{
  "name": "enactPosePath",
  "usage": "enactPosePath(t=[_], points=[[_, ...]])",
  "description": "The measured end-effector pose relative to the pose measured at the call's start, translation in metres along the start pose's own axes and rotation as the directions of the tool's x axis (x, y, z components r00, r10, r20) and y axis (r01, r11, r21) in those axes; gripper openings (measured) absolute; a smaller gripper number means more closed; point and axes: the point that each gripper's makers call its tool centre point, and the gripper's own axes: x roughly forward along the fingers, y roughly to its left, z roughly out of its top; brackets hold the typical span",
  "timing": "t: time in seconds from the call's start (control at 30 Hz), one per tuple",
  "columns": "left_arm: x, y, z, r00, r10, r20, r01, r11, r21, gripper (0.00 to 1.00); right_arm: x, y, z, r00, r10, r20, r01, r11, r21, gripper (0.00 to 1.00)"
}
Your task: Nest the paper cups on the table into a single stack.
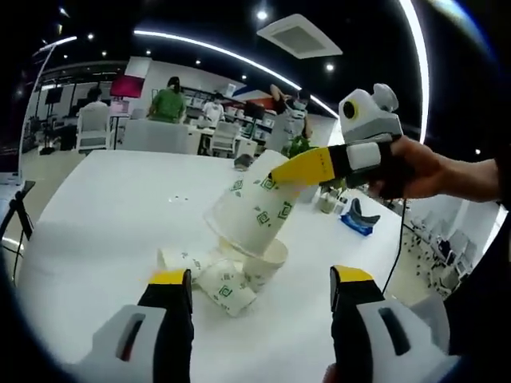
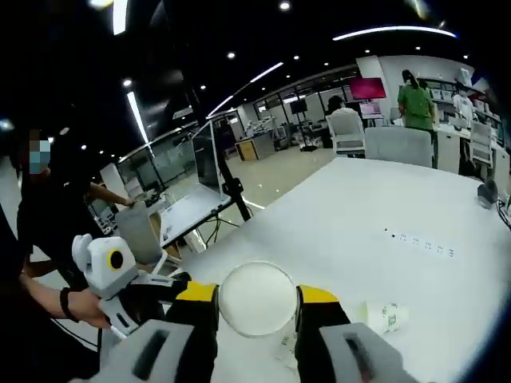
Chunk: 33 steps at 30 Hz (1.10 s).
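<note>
My right gripper point(image 1: 279, 171) holds a cup point(image 1: 251, 214) tilted above the loose cups point(image 1: 227, 279) on the bench point(image 1: 104, 231). My left gripper point(image 1: 262, 299) has its fingers wide. At that tilt, I reckon it could topple them.

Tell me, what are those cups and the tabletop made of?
The held cup and lying cups look like matte white paper with green printed marks. The table looks like a smooth white laminate with a faint sheen, though I can't be sure.
</note>
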Motion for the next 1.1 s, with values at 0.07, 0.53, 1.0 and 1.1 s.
enactPosePath(t=[0.07, 0.53, 1.0, 1.1], points=[[0.002, -0.002, -0.001, 1.000, -0.014, -0.001, 0.014, 1.000, -0.004, 0.63, 0.001, 0.007, 0.001, 1.000, 0.030, 0.002, -0.030, 1.000, -0.007, 0.36], [0.001, -0.006, 0.005, 0.997, -0.072, 0.026, 0.071, 0.996, 0.055, 0.35, 0.002, 0.044, -0.009, 0.984, 0.174, -0.050, -0.174, 0.985, 0.008, 0.36], [-0.003, -0.014, 0.006, 0.992, -0.120, 0.028, 0.117, 0.989, 0.092, 0.23, 0.000, 0.061, -0.012, 0.960, 0.275, -0.059, -0.271, 0.960, 0.066, 0.36], [-0.005, -0.015, 0.006, 0.992, -0.127, 0.023, 0.124, 0.987, 0.104, 0.21, -0.001, 0.059, -0.017, 0.953, 0.291, -0.080, -0.286, 0.956, 0.071, 0.36]])
